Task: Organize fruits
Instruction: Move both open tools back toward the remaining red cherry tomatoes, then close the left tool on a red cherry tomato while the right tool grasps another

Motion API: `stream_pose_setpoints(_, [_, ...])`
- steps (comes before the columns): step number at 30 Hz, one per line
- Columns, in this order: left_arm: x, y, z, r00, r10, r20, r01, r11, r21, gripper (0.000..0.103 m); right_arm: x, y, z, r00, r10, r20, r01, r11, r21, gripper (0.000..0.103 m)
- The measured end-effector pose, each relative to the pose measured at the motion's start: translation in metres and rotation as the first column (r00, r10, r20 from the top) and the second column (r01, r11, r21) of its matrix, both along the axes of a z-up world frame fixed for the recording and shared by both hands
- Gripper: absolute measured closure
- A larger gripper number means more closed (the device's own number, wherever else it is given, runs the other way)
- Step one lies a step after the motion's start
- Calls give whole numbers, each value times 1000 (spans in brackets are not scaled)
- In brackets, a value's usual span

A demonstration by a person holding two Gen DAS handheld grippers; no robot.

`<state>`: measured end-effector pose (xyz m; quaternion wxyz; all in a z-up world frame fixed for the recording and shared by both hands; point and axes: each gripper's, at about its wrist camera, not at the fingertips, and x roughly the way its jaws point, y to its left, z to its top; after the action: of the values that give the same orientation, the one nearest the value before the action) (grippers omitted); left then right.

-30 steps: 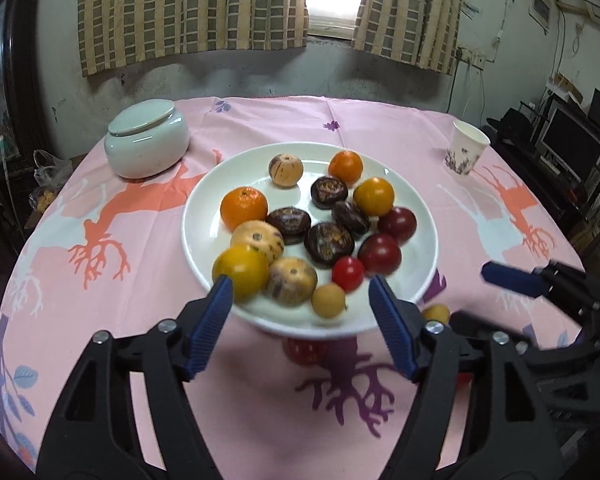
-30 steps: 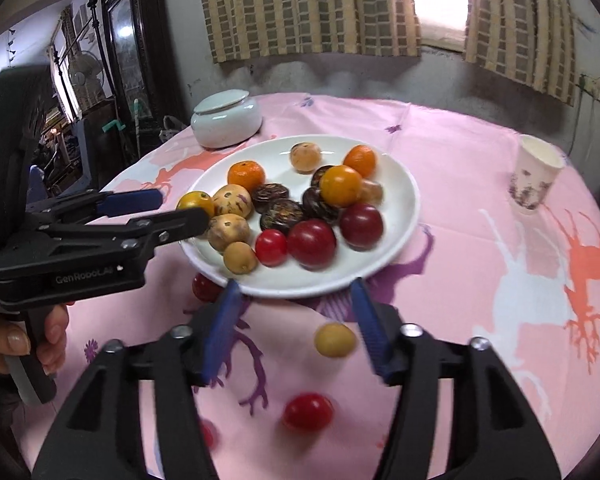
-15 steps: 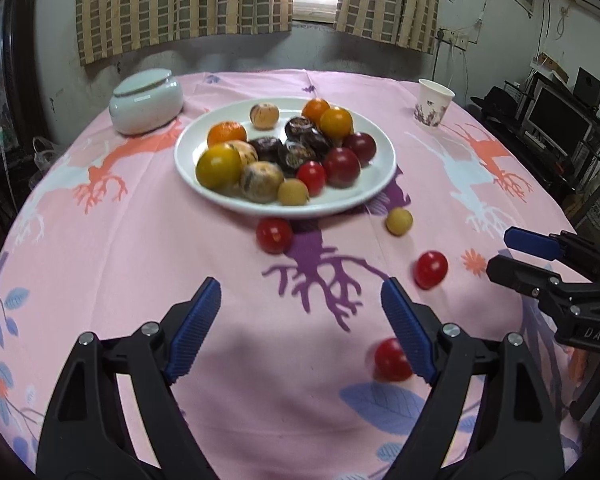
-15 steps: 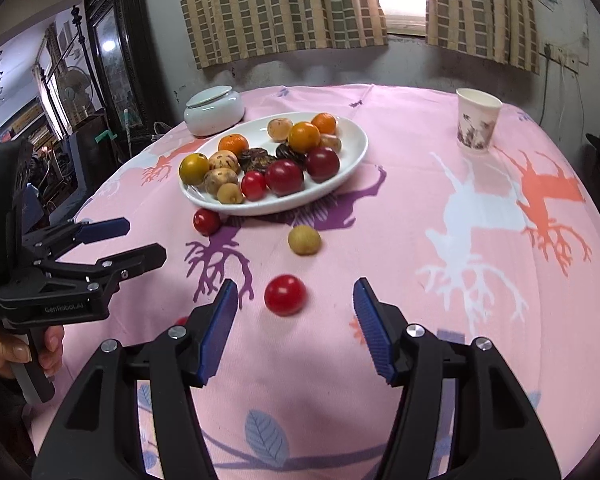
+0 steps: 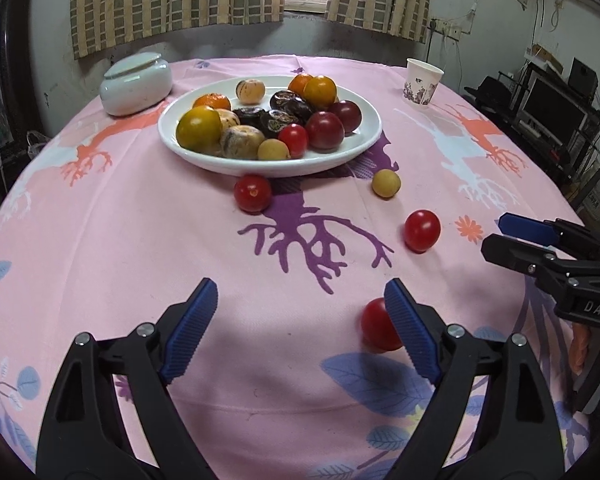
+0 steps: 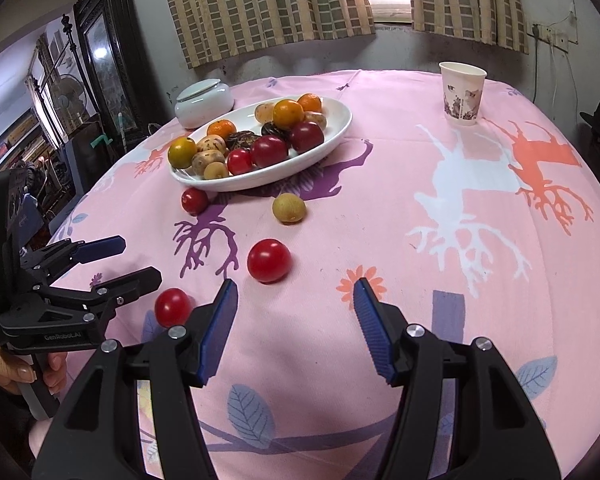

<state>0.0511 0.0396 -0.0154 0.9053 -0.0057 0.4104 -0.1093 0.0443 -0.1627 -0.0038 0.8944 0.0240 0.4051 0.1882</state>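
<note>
A white plate (image 5: 354,140) (image 6: 340,124) heaped with oranges, red plums, dark and speckled fruits sits on the pink cloth. Loose on the cloth are a red tomato (image 5: 252,193) by the plate's rim, a tan round fruit (image 5: 385,184) (image 6: 288,208), a second red tomato (image 5: 422,230) (image 6: 269,260) and a third (image 5: 376,324) (image 6: 173,306). My left gripper (image 5: 300,286) (image 6: 134,260) hovers near the front; its jaws are opening with nothing pressed, and the third tomato lies against its right finger, partly hidden. My right gripper (image 6: 296,300) (image 5: 496,234) is open, just short of the second tomato.
A pale lidded jar (image 5: 136,84) (image 6: 204,102) stands behind the plate on the left. A paper cup (image 5: 422,82) (image 6: 462,94) stands at the back right. The round table drops off on all sides; a dark cabinet is left, shelves with electronics right.
Both grippers have drawn back from the plate toward the table's near edge, so the loose fruit has come into view. The left jaws stand wider than before.
</note>
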Motion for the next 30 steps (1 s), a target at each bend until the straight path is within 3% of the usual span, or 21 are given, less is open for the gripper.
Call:
stream_pose_setpoints(11, [-6, -5, 1, 999, -33, 0, 33, 997, -64, 16, 1, 0, -5, 1000, 5, -17, -5, 1000, -7, 42])
stream_pose_setpoints(25, [-9, -25, -10, 995, -100, -22, 100, 995, 2, 17, -1, 4, -4, 1000, 18, -15, -18, 1000, -16, 42])
stream_pose_setpoints(27, [-9, -26, -11, 994, -107, -23, 108, 994, 2, 24, -1, 4, -4, 1000, 17, -15, -17, 1000, -15, 42])
stream_pose_setpoints(30, [-9, -30, -14, 989, -144, -40, 143, 990, -12, 53, -1, 4, -4, 1000, 17, -14, -17, 1000, -16, 42])
